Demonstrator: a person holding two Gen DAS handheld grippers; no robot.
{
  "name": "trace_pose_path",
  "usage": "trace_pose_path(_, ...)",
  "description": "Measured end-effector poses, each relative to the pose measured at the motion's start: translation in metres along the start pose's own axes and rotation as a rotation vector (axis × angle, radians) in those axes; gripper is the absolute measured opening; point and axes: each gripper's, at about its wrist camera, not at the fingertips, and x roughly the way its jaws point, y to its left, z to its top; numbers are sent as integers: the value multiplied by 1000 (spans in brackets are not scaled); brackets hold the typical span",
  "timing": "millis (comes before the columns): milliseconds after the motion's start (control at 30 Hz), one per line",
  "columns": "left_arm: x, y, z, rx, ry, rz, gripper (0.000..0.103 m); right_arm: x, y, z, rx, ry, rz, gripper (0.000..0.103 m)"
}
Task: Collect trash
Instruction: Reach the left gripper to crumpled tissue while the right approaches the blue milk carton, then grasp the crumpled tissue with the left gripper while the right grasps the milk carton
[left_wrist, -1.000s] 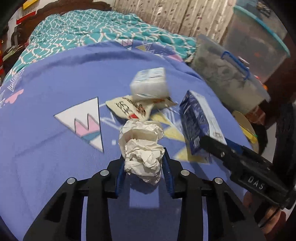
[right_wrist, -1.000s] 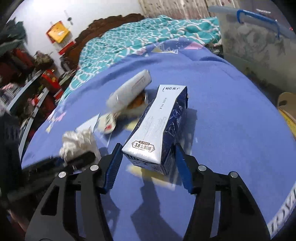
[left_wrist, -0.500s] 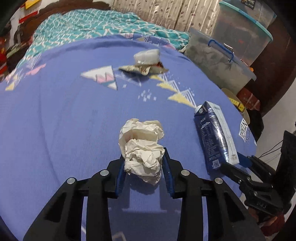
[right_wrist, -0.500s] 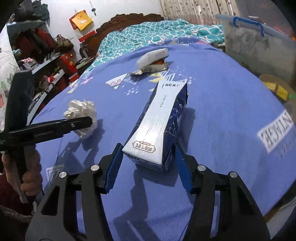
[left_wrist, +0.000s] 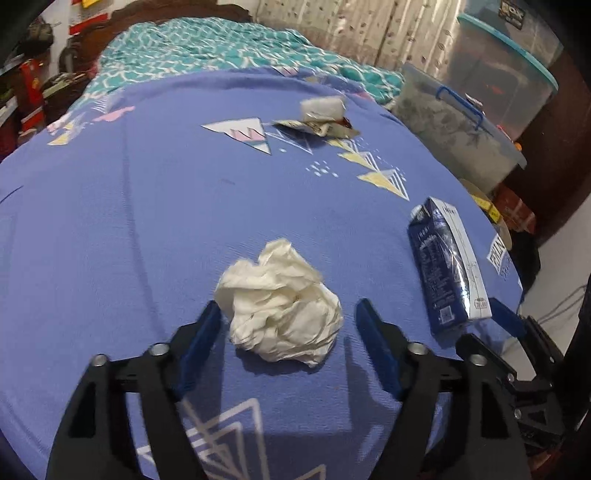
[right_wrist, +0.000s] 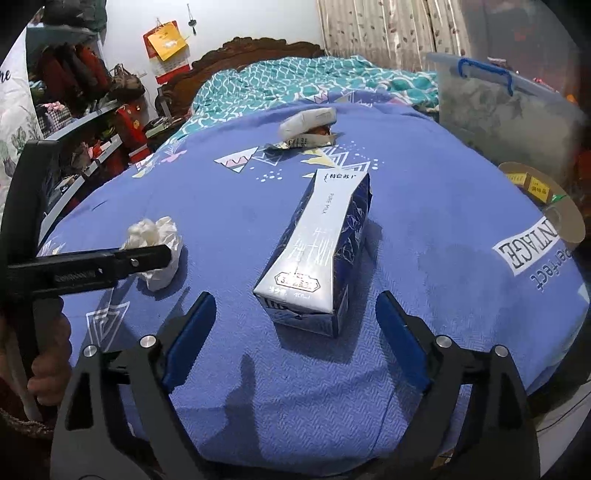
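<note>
Left wrist view: both my grippers' fingers have just been opening over the bed.
My left gripper (left_wrist: 288, 325) straddles the crumpled tissue (left_wrist: 280, 301) untouched; my right gripper (right_wrist: 295, 314) spread around the milk carton (right_wrist: 317, 251), wrappers (right_wrist: 306, 129) at 12 o'clock.

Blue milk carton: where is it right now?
The blue and white cardboard milk carton lies on the purple bedsheet between the open right hand-held gripper fingers, untouched, right of the crumpled white paper ball.

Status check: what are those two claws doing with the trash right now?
Left gripper just opened, paper wad loose on blanket. Right gripper just opened, carton released. Nothing blocking.
</note>
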Motion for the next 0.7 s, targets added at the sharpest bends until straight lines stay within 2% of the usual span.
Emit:
trace_pose_path(100, -7, 6, 0, -10, -24, 19, 78, 2, 1, 0, 4, 4, -2, 90)
trace_pose_path(200, -11, 10, -2, -15, -32, 36, 86, 7, 3, 1, 1, 13, -1, 90)
trace_pose_path(433, 2, 12, -5, -35, 25, 42, 85, 15, 0, 3, 17, 22, -6, 90)
trace_pose_path(500, 8, 9, -5, -26, 34, 42, 77, 19, 1, 5, 11, 19, -10, 90)
trace_pose_path(533, 10, 6, -5, -14, 36, 48, 67, 20, 2, 5, 7, 18, -11, 90)
trace_pose_path(567, 10, 2, -5, 3, 28, 53, 54, 24, 3, 5, 0, 19, -11, 76)
trace_pose_path(600, 12, -3, -4, 22, 38, 42, 53, 26, 4, 4, -6, 24, -13, 60)
trace_pose_path(700, 16, -15, 1, 45, 57, -1, 49, 25, 3, 2, -11, 9, -17, 58)
